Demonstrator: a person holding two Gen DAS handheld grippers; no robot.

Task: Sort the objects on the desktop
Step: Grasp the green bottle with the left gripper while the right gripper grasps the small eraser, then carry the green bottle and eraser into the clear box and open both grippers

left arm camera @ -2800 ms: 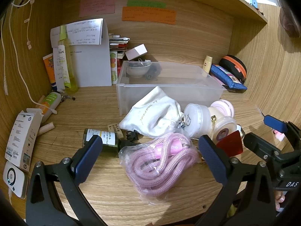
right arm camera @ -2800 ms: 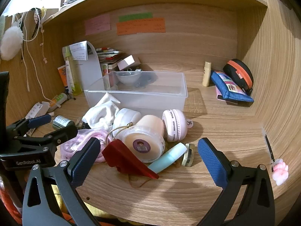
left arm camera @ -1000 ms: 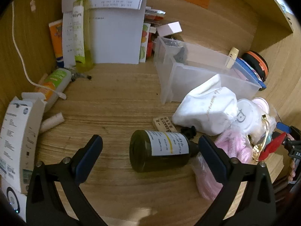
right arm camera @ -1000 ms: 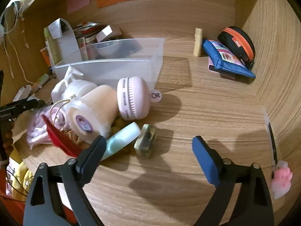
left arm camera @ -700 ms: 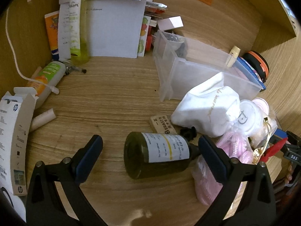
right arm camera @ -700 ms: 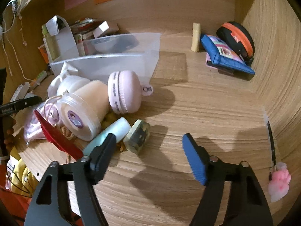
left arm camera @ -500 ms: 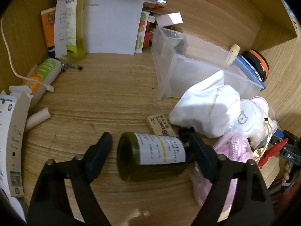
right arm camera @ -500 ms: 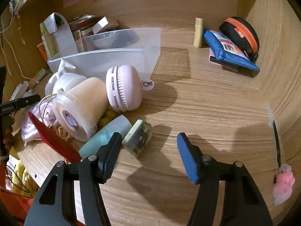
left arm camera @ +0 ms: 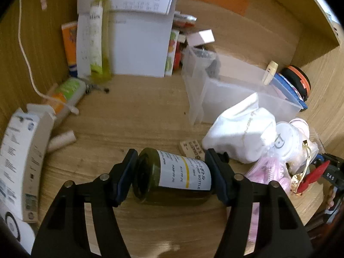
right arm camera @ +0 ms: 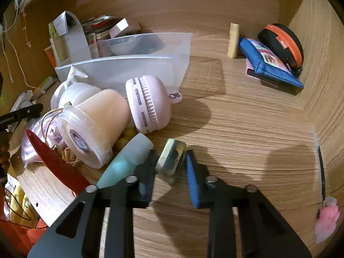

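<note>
Both grippers are mid-pick, one item each.

Left gripper (left arm camera: 171,173): its jaws have just been closing around the dark green pump bottle (left arm camera: 172,177), which lies on its side on the bench (left arm camera: 129,116). The pads sit against the bottle's base and its neck end — looks like contact, so I read it as gripped lengthwise. The bottle is not lifted yet.

Right gripper (right arm camera: 169,168): its jaws have just been closing too, now clamped on the small glass jar (right arm camera: 171,160) at the edge of the pile, just beside the teal tube (right arm camera: 126,161). The left finger (right arm camera: 147,172) is touching or very near that tube — can't tell which.

Target is presumably the clear bin (right arm camera: 137,68) behind the pile; it already holds a bowl, with plenty of room left.

Next move, as I judge it:
- Lift both straight up before moving across; the pile (cream tub (right arm camera: 94,126), pink round case (right arm camera: 148,103), white pouch (left arm camera: 243,129)) is loose and will roll if nudged.
- An end-to-end grip on a round bottle may slip, so keep it level.
- The pink cord bag (left arm camera: 266,172) touches the bottle's neck end and could drag along.
</note>
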